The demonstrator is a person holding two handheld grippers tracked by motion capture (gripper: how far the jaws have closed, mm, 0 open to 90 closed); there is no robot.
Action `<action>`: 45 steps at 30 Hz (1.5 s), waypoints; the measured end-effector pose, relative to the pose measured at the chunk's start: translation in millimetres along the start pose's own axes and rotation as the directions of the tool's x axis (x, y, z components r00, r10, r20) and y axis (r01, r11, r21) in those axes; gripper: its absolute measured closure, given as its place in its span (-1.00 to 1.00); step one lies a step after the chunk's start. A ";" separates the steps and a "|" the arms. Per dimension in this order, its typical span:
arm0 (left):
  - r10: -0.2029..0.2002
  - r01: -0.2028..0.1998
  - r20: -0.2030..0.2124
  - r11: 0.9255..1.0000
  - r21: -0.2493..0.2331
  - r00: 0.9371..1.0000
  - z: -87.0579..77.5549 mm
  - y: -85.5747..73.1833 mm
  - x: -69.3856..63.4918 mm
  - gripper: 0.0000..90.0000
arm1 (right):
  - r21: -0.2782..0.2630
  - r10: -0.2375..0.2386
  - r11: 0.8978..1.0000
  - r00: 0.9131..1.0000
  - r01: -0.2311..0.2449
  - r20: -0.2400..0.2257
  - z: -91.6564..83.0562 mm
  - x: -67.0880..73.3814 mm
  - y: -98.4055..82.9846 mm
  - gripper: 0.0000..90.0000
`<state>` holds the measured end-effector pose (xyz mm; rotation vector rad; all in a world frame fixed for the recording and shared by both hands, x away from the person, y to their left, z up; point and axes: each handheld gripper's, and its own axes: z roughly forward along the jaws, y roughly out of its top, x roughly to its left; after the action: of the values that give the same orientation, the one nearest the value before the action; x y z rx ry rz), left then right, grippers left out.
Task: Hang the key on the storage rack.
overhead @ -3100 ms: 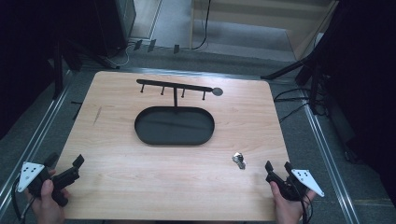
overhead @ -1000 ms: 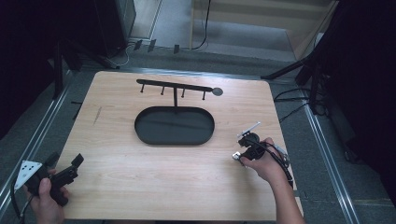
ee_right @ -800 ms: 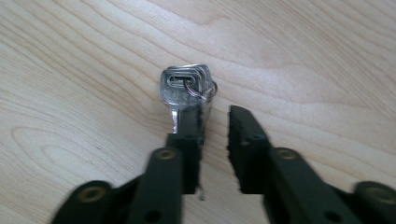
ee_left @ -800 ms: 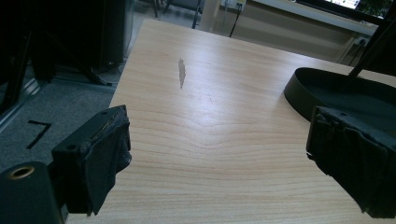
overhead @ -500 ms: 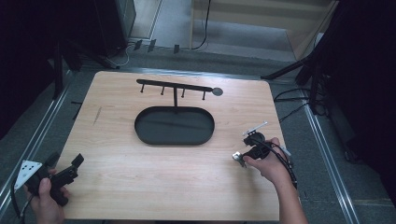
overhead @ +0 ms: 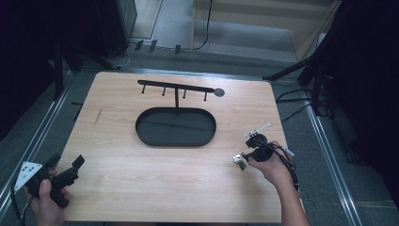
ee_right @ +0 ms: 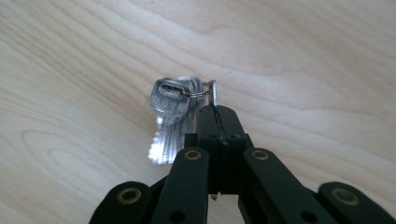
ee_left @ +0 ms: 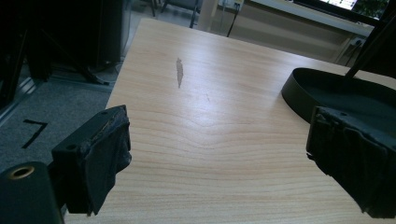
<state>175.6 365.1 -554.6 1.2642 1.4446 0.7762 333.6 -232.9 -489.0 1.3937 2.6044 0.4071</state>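
Note:
A small bunch of silver keys point(ee_right: 170, 100) on a ring lies on the wooden table point(overhead: 141, 188), right of centre. My right gripper point(ee_right: 215, 112) points down at it. Its jaws have just been closing and now pinch the key ring at their tips. From above, the keys point(overhead: 238, 161) show just left of the right gripper point(overhead: 244, 157). My left gripper point(overhead: 66, 161) rests at the near left corner, open, with nothing between its black pads point(ee_left: 100, 154).
A black oval tray point(overhead: 146, 136) sits mid-table, its rim point(ee_left: 299, 93) ahead and to the right of the left gripper. A black rack with several hooks point(overhead: 176, 88) rises behind it. Cables and dark stands surround the table.
The right hand came from the near right corner of the table up to the keys, and has stayed there for the last second. The left hand has kept still.

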 end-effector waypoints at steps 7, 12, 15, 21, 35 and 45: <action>-0.001 0.001 0.000 1.000 0.002 1.000 -0.1 0.1 0.2 -0.85 | -0.026 0.024 0.999 0.987 -0.021 0.157 1.5 -0.8 1.7 0.67; -0.003 0.003 0.000 1.000 0.003 1.000 0.1 0.1 0.1 -0.85 | -0.011 0.088 0.996 0.993 -0.087 0.079 -0.8 1.9 0.0 0.65; -0.002 0.002 0.000 1.000 0.002 1.000 0.2 0.1 0.0 -0.85 | -0.004 0.162 0.987 0.986 -0.162 0.038 2.5 6.9 -1.0 0.48; 0.004 -0.004 -0.002 1.000 0.002 1.000 0.1 0.0 -0.6 -0.85 | -0.012 0.319 0.948 0.947 -0.319 0.032 11.0 10.9 0.3 0.16; -0.002 0.002 0.004 1.000 0.003 1.000 0.2 0.1 0.4 -0.85 | 0.060 0.286 0.955 0.954 -0.292 0.091 19.4 24.1 1.0 0.46; 0.002 -0.002 0.001 1.000 0.003 1.000 0.4 0.1 -0.2 -0.85 | 0.141 0.114 0.983 0.992 -0.122 0.063 0.8 15.4 -7.2 0.88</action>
<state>176.0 364.8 -554.6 1.2686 1.4446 0.7753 319.6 -223.8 -492.1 1.5867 2.5607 0.1943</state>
